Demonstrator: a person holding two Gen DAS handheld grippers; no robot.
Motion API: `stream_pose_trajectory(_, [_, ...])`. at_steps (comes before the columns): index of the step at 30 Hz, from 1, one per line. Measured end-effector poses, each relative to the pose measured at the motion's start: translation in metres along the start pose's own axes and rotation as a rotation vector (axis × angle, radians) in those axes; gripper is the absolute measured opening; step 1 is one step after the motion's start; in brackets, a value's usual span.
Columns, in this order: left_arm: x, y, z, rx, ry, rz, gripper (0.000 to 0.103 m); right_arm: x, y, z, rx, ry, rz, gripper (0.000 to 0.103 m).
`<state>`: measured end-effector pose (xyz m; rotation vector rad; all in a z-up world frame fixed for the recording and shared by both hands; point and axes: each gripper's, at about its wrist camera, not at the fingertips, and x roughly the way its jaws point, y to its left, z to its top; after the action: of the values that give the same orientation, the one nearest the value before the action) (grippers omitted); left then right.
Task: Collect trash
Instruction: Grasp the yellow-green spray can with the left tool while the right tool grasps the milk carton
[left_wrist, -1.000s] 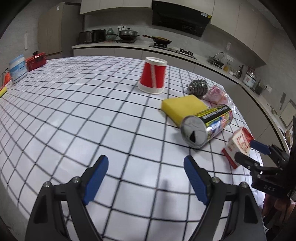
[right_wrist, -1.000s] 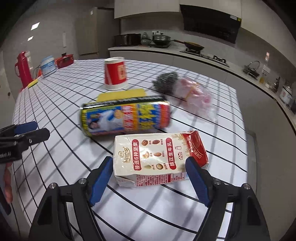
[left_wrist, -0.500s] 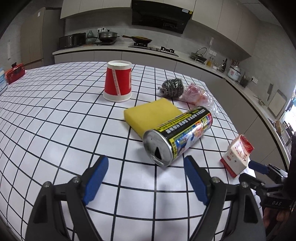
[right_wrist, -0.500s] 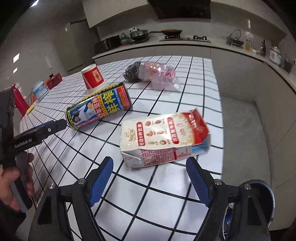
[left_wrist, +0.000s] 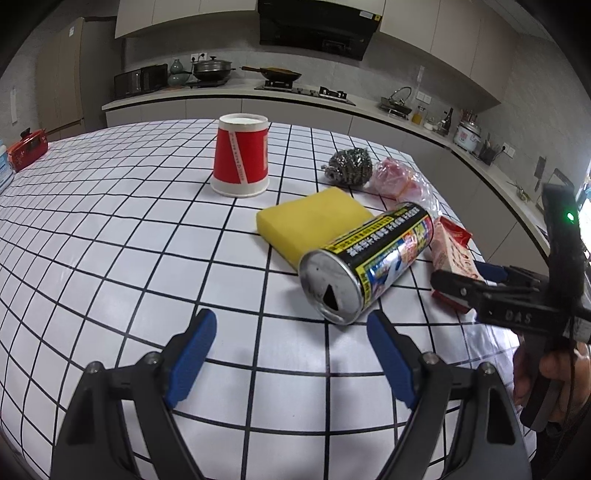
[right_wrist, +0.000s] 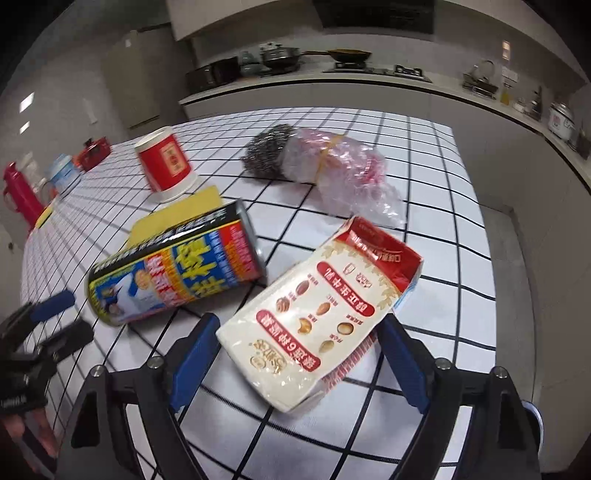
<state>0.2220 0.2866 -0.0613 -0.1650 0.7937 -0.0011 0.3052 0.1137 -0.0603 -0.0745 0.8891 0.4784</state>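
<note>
A drink can (left_wrist: 365, 264) lies on its side on the checked table, its open end toward my left gripper (left_wrist: 291, 354), which is open and empty just short of it. The can also shows in the right wrist view (right_wrist: 177, 273). A white and red milk carton (right_wrist: 321, 317) lies flat between the open fingers of my right gripper (right_wrist: 299, 358), untouched as far as I can see. The carton (left_wrist: 452, 254) and the right gripper (left_wrist: 476, 277) show at the right of the left wrist view. A crumpled pink plastic bag (right_wrist: 343, 173) lies behind the carton.
An upside-down red paper cup (left_wrist: 242, 160), a yellow sponge (left_wrist: 310, 221) and a steel scourer (left_wrist: 351, 166) sit behind the can. The table's right edge (right_wrist: 480, 221) drops to the floor. A red flask (right_wrist: 18, 195) and tubs stand at the far left.
My left gripper has moved right and closer to the can. My right gripper has closed in on the carton, which now sits between its fingers, turned at an angle.
</note>
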Motion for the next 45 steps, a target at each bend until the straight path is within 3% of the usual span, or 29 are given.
stream_pose_trajectory(2, [0.002,-0.004,0.003,0.008,-0.003,-0.013,0.085,-0.01,-0.005,-0.01,-0.016,-0.003,0.007,0.068])
stream_pose_trajectory(3, [0.004,-0.007,0.004,0.013,-0.004,-0.02,0.085,-0.016,-0.01,-0.015,-0.011,-0.004,0.003,0.067])
stream_pose_trajectory(7, [0.012,-0.025,0.011,0.079,-0.017,-0.033,0.085,-0.039,-0.03,-0.022,0.077,-0.045,0.017,0.067])
stream_pose_trajectory(10, [0.022,-0.034,0.018,0.112,-0.009,-0.03,0.085,-0.033,-0.027,-0.01,0.093,-0.029,0.026,0.078])
stream_pose_trajectory(12, [0.028,-0.038,0.023,0.134,-0.003,-0.022,0.085,-0.028,-0.024,-0.007,0.073,-0.03,0.005,0.078])
stream_pose_trajectory(13, [0.03,-0.039,0.023,0.141,0.0,-0.029,0.085,-0.024,-0.026,-0.008,0.075,-0.005,-0.024,0.076])
stream_pose_trajectory(14, [0.032,-0.041,0.024,0.15,0.012,-0.049,0.085,-0.023,-0.029,-0.01,0.085,0.004,-0.028,0.065])
stream_pose_trajectory(15, [0.032,-0.043,0.022,0.157,0.025,-0.07,0.084,-0.025,-0.034,-0.014,0.098,-0.001,-0.005,0.061])
stream_pose_trajectory(18, [0.017,-0.051,0.011,0.202,0.026,-0.12,0.078,-0.034,-0.044,-0.025,0.11,-0.015,-0.014,0.06])
stream_pose_trajectory(22, [0.012,-0.057,0.014,0.221,-0.015,-0.086,0.077,-0.034,-0.047,-0.023,0.099,-0.014,-0.026,0.067])
stream_pose_trajectory(27, [0.042,-0.074,0.02,0.277,0.056,-0.106,0.079,-0.02,-0.045,-0.017,0.075,0.014,-0.057,0.066])
stream_pose_trajectory(28, [0.048,-0.078,0.02,0.284,0.072,-0.121,0.074,-0.021,-0.045,-0.018,0.069,0.01,-0.053,0.061])
stream_pose_trajectory(33, [0.042,-0.08,0.018,0.255,0.045,-0.126,0.066,-0.031,-0.043,-0.026,0.033,-0.01,-0.037,0.057])
stream_pose_trajectory(37, [0.052,-0.076,0.02,0.202,0.098,-0.106,0.067,-0.022,-0.039,-0.022,0.015,-0.004,-0.085,0.063])
stream_pose_trajectory(40, [0.053,-0.077,0.021,0.2,0.097,-0.108,0.063,-0.022,-0.036,-0.023,-0.016,-0.011,-0.098,0.057])
stream_pose_trajectory(45, [0.037,-0.082,0.023,0.193,0.022,-0.1,0.056,-0.038,-0.038,-0.029,-0.023,-0.046,-0.068,0.053])
